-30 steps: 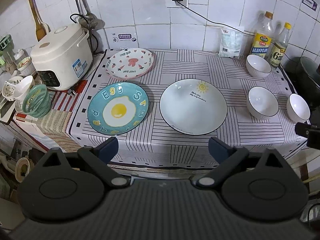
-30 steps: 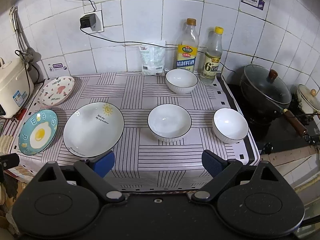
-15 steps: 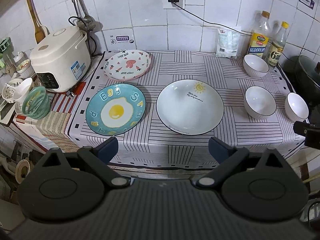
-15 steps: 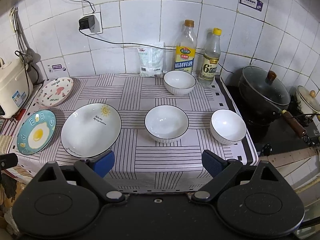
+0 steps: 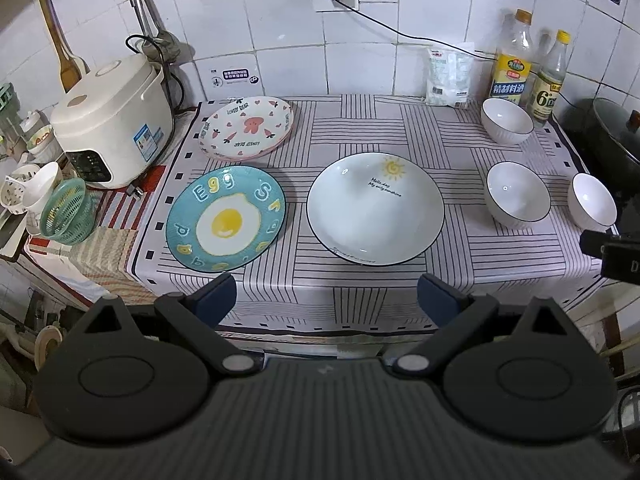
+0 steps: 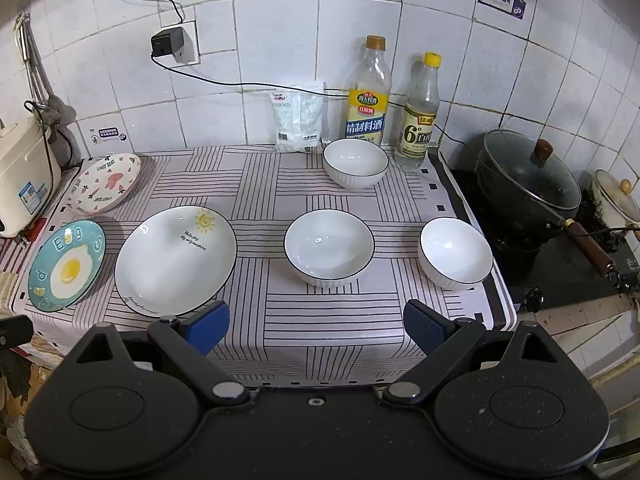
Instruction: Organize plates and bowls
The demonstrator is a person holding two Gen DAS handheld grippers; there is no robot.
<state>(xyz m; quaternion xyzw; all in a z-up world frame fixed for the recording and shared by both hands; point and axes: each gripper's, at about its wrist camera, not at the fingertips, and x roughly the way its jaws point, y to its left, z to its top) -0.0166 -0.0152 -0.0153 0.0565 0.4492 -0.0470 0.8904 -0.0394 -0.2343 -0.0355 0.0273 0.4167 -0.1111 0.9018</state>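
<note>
Left gripper and right gripper both at the near edge of the bench, fingers spread wide apart, holding nothing. On the striped cloth: egg plate front left, pink rabbit plate behind it, large sun plate in the middle. Three white bowls to the right, well apart: middle bowl, right-edge bowl, back bowl just beside two bottles.

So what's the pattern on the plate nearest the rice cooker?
White plate with pink hearts, carrots and a bunny; clearest in the left wrist view.
</note>
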